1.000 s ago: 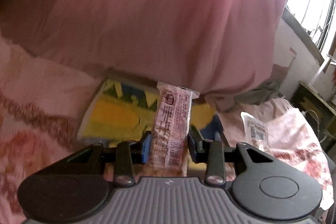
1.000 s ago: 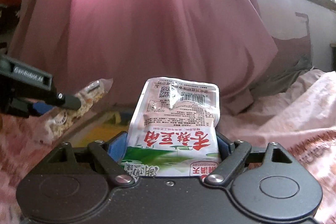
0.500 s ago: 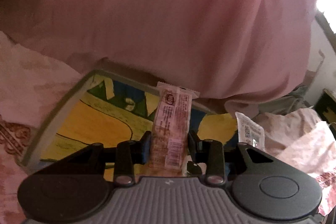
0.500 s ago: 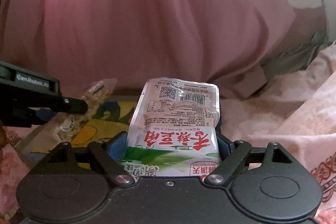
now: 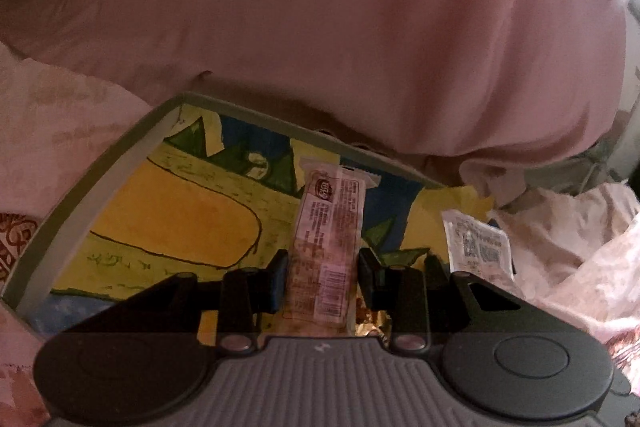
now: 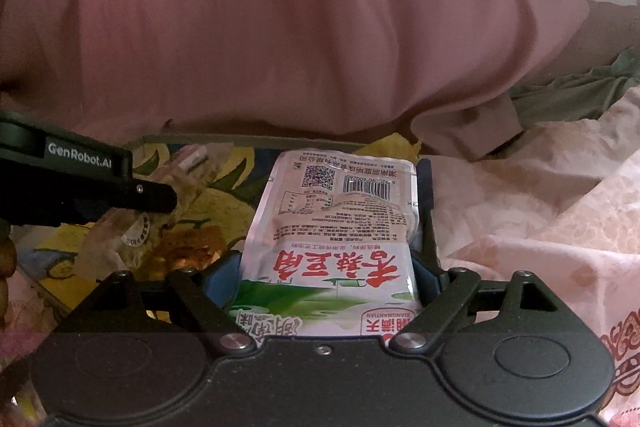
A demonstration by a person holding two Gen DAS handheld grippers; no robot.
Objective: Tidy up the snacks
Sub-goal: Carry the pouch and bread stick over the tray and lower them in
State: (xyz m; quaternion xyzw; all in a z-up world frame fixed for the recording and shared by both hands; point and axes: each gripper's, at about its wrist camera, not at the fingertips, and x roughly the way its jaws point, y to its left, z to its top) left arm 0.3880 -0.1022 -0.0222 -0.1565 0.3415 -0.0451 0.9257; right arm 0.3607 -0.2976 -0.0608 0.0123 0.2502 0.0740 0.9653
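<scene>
While its jaws clamp a slim pink snack bar (image 5: 326,247) upright, the left gripper (image 5: 322,277) hangs over a yellow-and-blue tray (image 5: 100,183); beside it, the right gripper (image 6: 328,273) grips a white-and-green snack pouch (image 6: 332,223) above the tray's right end, pink bedding (image 6: 540,227) around.

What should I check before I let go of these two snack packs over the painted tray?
1. Left gripper holds the narrow snack bar: ok.
2. Right gripper holds the white pouch: ok.
3. Bar above the tray: ok.
4. Pouch fully over the tray rather than the bedspread: cannot tell.
5. Drop spot clear of the gold-wrapped snack: cannot tell.
6. Grippers apart from each other: ok.
</scene>
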